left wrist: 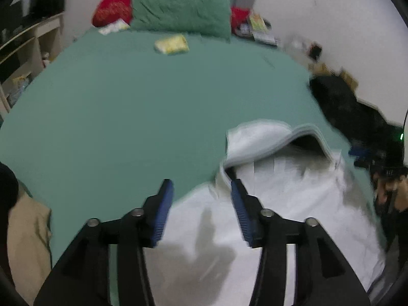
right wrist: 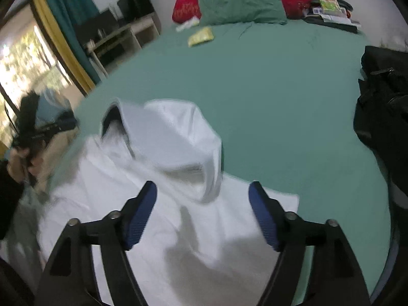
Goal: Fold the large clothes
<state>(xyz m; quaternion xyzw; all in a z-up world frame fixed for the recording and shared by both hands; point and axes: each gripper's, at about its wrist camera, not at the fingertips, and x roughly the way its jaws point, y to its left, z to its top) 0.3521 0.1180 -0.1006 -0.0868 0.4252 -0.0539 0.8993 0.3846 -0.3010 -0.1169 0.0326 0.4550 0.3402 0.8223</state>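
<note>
— Where was the white hoodie (left wrist: 280, 204)?

— Spread on the green bed sheet (left wrist: 140, 97), right beneath both tongs — its hood (right wrist: 178, 137) lay just ahead of the right tongs (right wrist: 202, 191) and ahead-right of the left tongs (left wrist: 202, 188).

— And the tongs themselves?

— Both stood wide apart, blue pads (right wrist: 140, 216) bare, holding nothing.

— Any writing you could read?

— None; too blurred. Far ahead of the tongs lay a yellow packet (left wrist: 171, 43), its print unreadable, before a green pillow (left wrist: 181, 12) and a red pillow (left wrist: 114, 5). A black bag (right wrist: 382, 97) sat to the right.
</note>
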